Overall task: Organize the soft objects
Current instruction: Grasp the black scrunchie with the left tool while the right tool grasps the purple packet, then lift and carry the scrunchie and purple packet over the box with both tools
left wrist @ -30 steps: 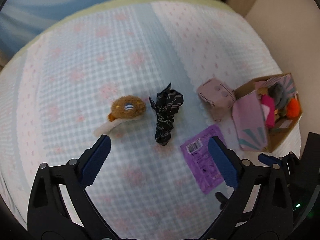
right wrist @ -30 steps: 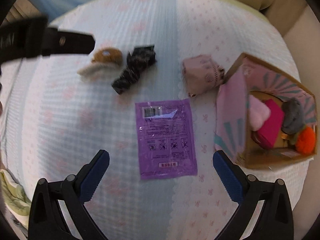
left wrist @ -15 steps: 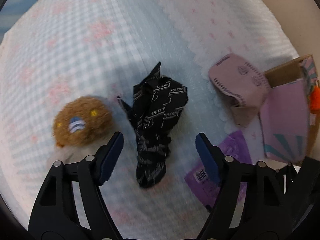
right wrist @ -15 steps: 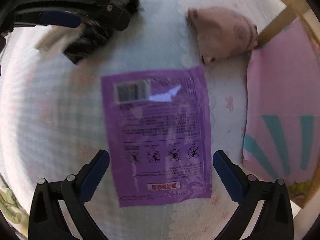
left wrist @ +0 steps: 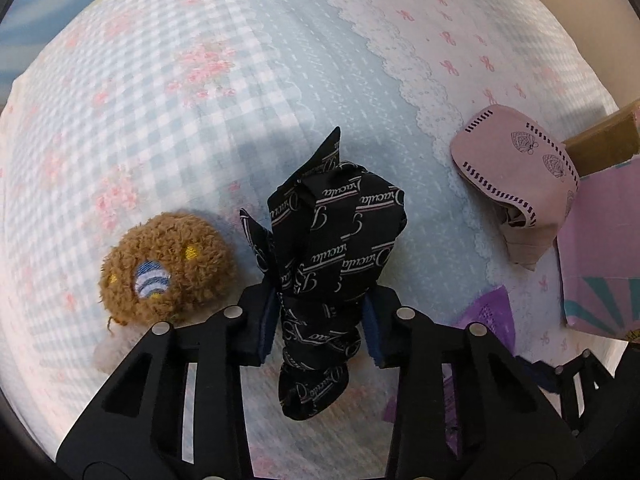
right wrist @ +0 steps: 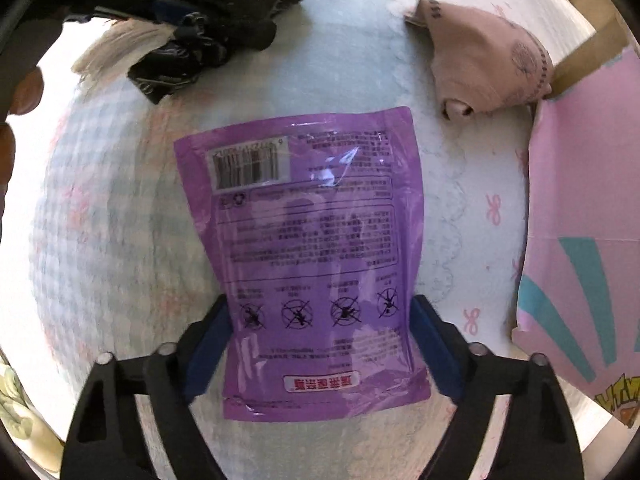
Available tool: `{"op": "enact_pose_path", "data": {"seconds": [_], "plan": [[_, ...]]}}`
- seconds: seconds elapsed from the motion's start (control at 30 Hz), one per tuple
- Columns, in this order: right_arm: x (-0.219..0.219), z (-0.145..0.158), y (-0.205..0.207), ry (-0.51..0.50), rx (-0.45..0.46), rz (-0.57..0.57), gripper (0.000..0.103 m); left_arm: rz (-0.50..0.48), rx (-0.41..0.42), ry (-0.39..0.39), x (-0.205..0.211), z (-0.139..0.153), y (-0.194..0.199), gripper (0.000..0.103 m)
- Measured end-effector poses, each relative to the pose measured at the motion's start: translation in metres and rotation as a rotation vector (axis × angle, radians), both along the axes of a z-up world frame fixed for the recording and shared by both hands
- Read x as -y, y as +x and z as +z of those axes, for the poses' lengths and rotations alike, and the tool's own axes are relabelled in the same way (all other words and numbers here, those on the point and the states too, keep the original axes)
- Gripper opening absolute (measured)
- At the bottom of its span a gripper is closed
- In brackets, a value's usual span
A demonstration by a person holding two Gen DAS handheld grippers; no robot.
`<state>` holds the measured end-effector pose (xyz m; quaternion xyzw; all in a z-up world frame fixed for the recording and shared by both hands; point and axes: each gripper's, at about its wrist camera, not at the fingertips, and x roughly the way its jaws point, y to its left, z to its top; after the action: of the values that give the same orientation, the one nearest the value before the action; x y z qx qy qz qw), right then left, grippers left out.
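Observation:
A black cloth with white lettering (left wrist: 336,232) lies bunched on the bed, and my left gripper (left wrist: 320,320) is shut on its lower part, pads pressing both sides. Just left of it sits a brown plush ball (left wrist: 164,268). In the right wrist view a flat purple pouch (right wrist: 312,220) lies under my right gripper (right wrist: 320,320). Its jaws are closing, and the blue pads touch the pouch's two side edges. The black cloth (right wrist: 172,68) and the left gripper's body show at the top left there.
A folded pink cloth (left wrist: 516,172) lies right of the black cloth, against a cardboard box (left wrist: 600,148) whose pink striped flap (right wrist: 584,200) hangs open. The checked blue and pink bedspread (left wrist: 200,100) covers the bed. A person's fingers (right wrist: 24,88) show at the left edge.
Both grippers came down to the bed. The left jaws closed from wide open onto the black cloth. The right jaws narrowed to the purple pouch's edges.

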<state>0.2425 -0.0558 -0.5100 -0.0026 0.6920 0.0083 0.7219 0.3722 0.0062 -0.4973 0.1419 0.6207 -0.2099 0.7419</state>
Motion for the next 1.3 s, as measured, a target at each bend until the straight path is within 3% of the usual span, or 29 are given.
{"op": "enact_pose_path", "data": {"seconds": [0.23,0.33,0.6,0.8,1.3], "plan": [[-0.009,0.012,-0.018,0.018,0.044,0.021,0.030,0.032,0.000,0.001,-0.011,0.009,-0.002,0.027],[-0.005,0.022,-0.022,0.056,0.057,-0.015,0.022,0.039,0.014,-0.003,-0.014,0.023,-0.007,0.027],[0.008,0.050,-0.033,0.079,0.101,-0.046,0.019,0.052,0.076,-0.019,-0.025,0.070,-0.018,0.027],[0.007,0.094,-0.048,0.067,0.167,-0.071,0.019,0.089,0.131,-0.047,-0.038,0.126,-0.035,0.027],[0.013,0.263,-0.096,0.083,0.354,-0.088,0.019,0.197,0.272,-0.185,-0.056,0.294,-0.112,0.027]]}}
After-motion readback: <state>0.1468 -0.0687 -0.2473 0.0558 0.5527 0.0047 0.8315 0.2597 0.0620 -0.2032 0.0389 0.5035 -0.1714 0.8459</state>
